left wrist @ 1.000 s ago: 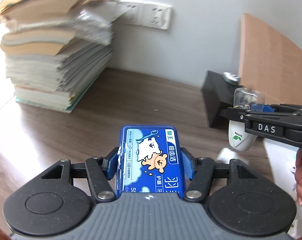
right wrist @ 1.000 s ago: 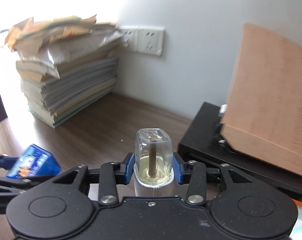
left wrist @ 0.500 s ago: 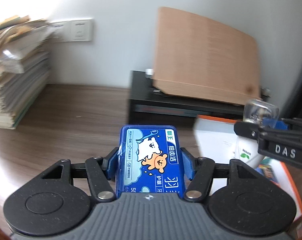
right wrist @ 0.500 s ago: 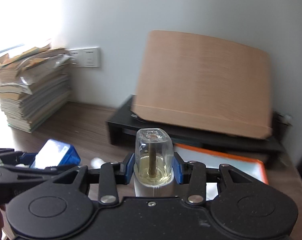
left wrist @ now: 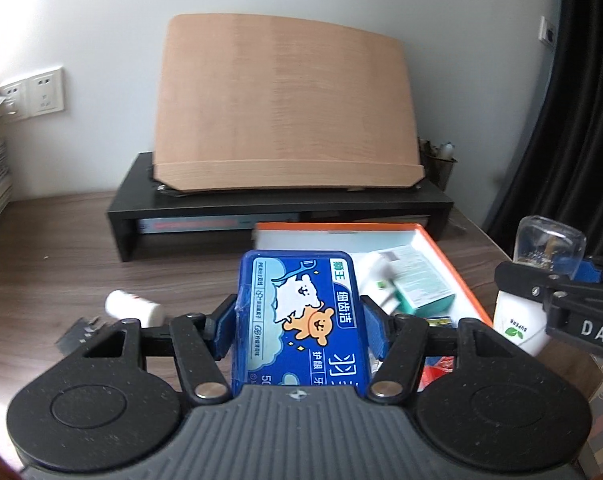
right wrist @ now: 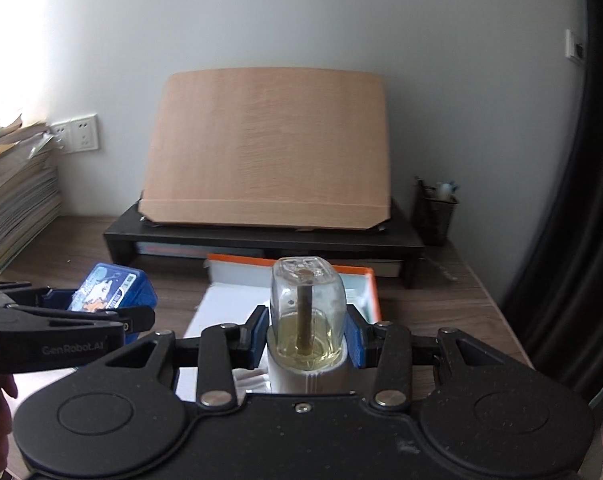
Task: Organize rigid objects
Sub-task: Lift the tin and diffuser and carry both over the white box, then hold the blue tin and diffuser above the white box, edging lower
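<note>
Left tool (left wrist: 297,316) clamps the blue floss box (left wrist: 299,320); right tool (right wrist: 307,336) clamps the glass-capped bottle (right wrist: 306,312). Both are held level above the worktop (left wrist: 61,264), near the orange-rimmed tray (left wrist: 441,248). Risk: the smooth glass may slip, or the close-set tools collide over the tray.

The blue floss-pick case (left wrist: 299,320) was clamped flat in the left claw (left wrist: 299,328); the clear-capped white bottle (right wrist: 307,320) stood upright in the right claw (right wrist: 307,340).

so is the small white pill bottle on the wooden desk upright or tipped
Tipped: the small white pill bottle lies on its side on the wooden desk.
</note>
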